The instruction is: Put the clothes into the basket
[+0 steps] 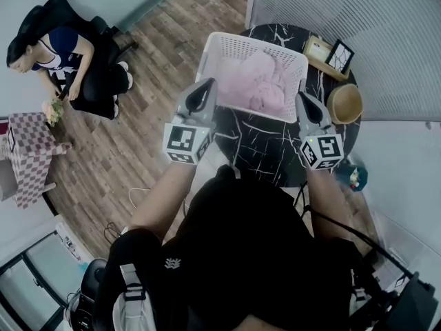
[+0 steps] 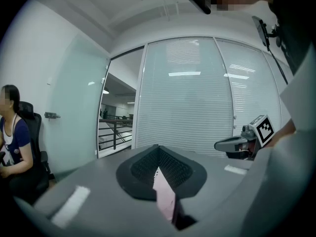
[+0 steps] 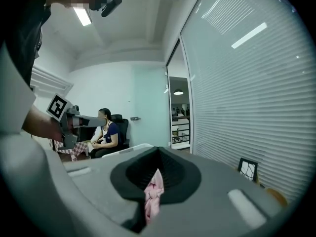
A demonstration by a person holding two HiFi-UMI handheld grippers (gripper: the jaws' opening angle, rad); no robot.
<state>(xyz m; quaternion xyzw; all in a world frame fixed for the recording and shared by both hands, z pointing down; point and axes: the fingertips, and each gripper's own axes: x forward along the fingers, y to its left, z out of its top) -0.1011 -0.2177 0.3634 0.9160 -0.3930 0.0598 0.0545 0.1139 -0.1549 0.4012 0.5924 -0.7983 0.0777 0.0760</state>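
Head view, and we're right over the white basket (image 1: 231,47) on the black marble table (image 1: 265,154), with a pink garment (image 1: 260,81) heaped inside it. The left gripper (image 1: 204,88) sits at the near-left rim and the right gripper (image 1: 303,101) at the near-right rim. Both gripper views tell the same story: jaws clamped together with a fold of pink cloth pinched between the pads. It looks like the same garment, held by two edges. The job now is a tidy drop. Bring both pinched edges in past the rim and low over the heap, then let go with both together. That way nothing drapes over the wall or tugs the light basket across the table.
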